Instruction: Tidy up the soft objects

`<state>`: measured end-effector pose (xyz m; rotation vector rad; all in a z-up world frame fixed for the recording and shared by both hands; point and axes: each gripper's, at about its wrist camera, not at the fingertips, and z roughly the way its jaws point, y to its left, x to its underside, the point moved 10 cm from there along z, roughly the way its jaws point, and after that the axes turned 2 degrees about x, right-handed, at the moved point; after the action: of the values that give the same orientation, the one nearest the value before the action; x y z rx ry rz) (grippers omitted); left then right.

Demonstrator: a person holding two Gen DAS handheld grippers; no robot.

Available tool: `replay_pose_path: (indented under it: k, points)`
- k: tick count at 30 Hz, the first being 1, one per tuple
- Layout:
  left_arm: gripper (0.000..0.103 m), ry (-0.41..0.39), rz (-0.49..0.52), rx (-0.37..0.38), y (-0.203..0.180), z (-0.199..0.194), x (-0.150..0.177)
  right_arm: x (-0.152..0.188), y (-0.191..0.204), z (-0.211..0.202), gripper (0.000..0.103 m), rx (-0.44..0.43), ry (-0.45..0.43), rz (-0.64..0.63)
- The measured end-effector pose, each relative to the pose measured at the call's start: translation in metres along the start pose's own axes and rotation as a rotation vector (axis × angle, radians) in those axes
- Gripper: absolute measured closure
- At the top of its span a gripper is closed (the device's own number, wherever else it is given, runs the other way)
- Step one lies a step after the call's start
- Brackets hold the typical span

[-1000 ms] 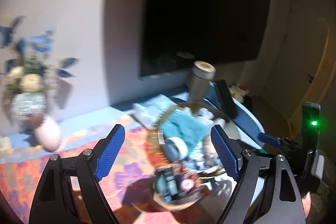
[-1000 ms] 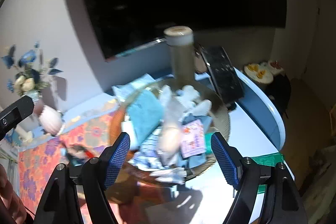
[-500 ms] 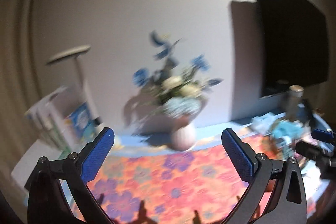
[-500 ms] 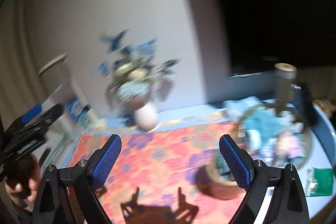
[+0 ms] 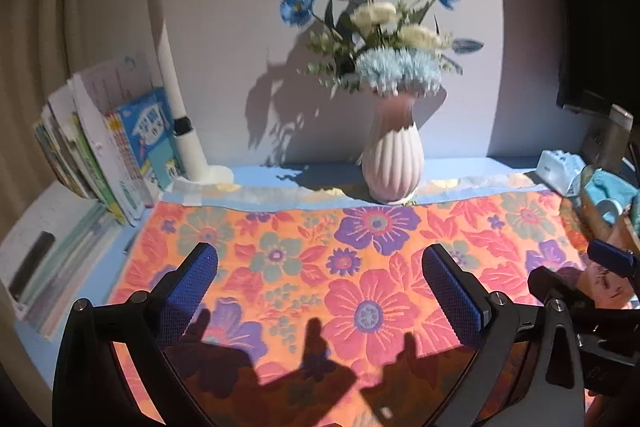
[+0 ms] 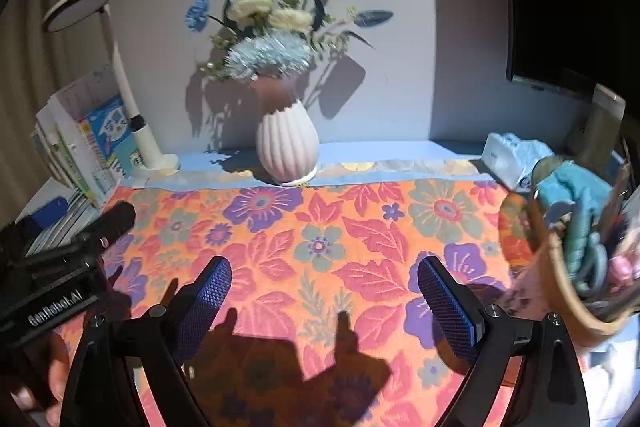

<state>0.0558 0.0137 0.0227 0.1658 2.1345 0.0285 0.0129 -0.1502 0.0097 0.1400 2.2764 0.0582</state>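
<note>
Hovering over the flowered cloth with both tools empty: left gripper has its jaws spread wide with nothing between them, right gripper likewise wide and holding nothing. The task's soft stuff sits in the woven basket at the right edge of the cloth, piled above the rim, with a teal cloth on top and what looks like a tape roll tucked in. Neither tool points at the basket; both look toward the pink ribbed vase at the back. Main risk, as I read it: the basket is overfilled and near the table's right end, so a pull on one soft piece could drag its neighbours out or tip the whole thing. The two tools also hang close together — the right one shows at the edge of the left view — so crossing paths on a reach right could clash them. Second risk is the vase: tall, top-heavy with flowers, standing at the cloth's back edge, so any tug on the cloth could topple it. Around: a tissue pack just behind the basket, a grey cylinder behind that, leaning books and a desk lamp at the left. The centre of the cloth is bare — nothing blocks laying items there.
</note>
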Motion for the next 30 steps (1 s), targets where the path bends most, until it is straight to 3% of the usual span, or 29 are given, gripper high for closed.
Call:
replay_pose_path:
  k: [5,12,20,30]
  points:
    - [0.001,0.031,0.002,0.003,-0.012,0.037,0.025,0.005,-0.008,0.027,0.009,0.064,-0.057,-0.028]
    - [0.001,0.135,-0.046,0.035,-0.017,0.074,0.058,0.02,-0.01,0.047,0.009,0.052,-0.04,-0.012]
    - [0.001,0.123,-0.044,0.018,-0.016,0.075,0.059,0.025,-0.004,0.057,0.009,0.078,-0.017,-0.046]
    - [0.001,0.169,-0.1,0.026,-0.005,0.084,0.064,0.027,-0.006,0.078,0.009,0.101,0.051,0.007]
